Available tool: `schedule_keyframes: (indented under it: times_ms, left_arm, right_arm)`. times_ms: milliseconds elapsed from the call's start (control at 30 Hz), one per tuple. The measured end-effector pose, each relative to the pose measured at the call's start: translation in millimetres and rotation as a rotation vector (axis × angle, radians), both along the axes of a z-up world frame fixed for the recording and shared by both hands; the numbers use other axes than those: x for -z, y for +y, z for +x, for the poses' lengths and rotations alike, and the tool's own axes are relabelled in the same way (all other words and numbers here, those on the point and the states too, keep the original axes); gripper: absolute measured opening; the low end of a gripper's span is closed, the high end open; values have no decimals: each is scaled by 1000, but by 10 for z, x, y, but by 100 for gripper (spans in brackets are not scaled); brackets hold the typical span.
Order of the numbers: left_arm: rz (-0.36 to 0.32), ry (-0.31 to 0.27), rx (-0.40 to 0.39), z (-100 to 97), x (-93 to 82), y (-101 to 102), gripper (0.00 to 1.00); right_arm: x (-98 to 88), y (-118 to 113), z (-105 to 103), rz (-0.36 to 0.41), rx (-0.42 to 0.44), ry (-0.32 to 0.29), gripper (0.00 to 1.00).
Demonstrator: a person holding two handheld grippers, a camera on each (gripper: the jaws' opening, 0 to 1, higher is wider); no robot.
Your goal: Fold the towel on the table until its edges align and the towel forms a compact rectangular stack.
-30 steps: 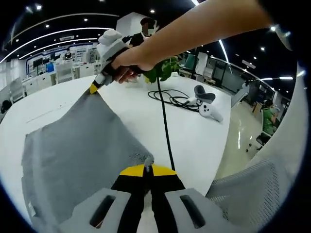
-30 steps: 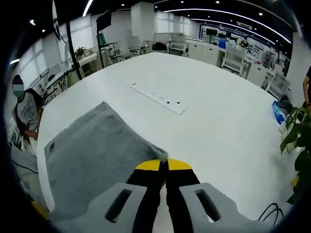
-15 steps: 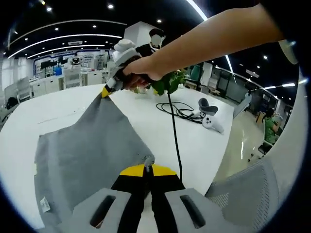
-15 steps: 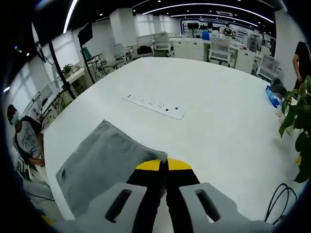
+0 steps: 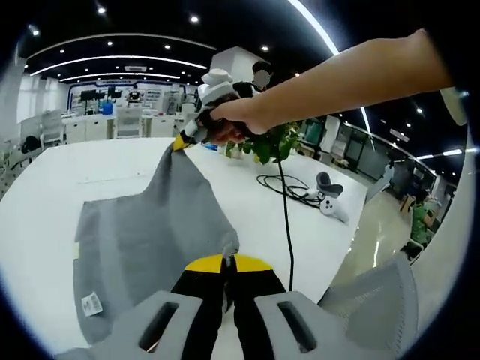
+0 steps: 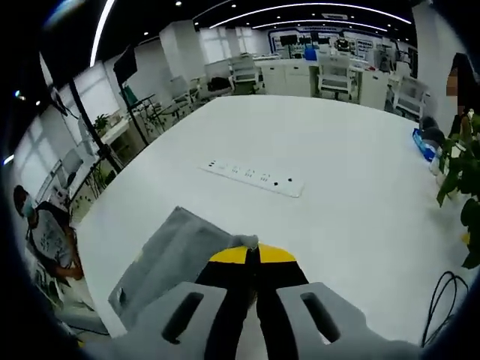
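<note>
White table (image 5: 45, 202), both tools clamping towel (image 5: 150, 240) corners

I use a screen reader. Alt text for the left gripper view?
A grey towel is lifted off a white table, one corner pinched in the left gripper, the far corner in the right gripper. A black cable crosses the table.

No text is legible; the towel (image 5: 146, 240) carries a small white tag (image 5: 91, 303), unreadable.
</note>
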State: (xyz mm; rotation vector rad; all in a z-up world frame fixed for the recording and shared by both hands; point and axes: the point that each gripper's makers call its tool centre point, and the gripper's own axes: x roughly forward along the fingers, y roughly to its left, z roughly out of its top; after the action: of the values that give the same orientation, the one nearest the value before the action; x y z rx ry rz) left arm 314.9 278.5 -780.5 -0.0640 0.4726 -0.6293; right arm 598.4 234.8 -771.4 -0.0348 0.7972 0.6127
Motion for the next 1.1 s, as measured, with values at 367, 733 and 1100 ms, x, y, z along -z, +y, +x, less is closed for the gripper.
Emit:
schedule_keyframes:
  times_ms: [367, 733, 1100]
  left_arm:
    - [-22, -16, -29, -25, -69, 300, 3]
    - [-113, -10, -95, -10, -154, 464, 3]
    - [-191, -83, -115, 0, -401, 488, 3]
  right_arm:
    - [-119, 298, -133, 29, 31, 16, 0]
    - [-212, 497, -111, 92, 70, 55, 0]
    - [-364, 509, -18, 103, 87, 50, 0]
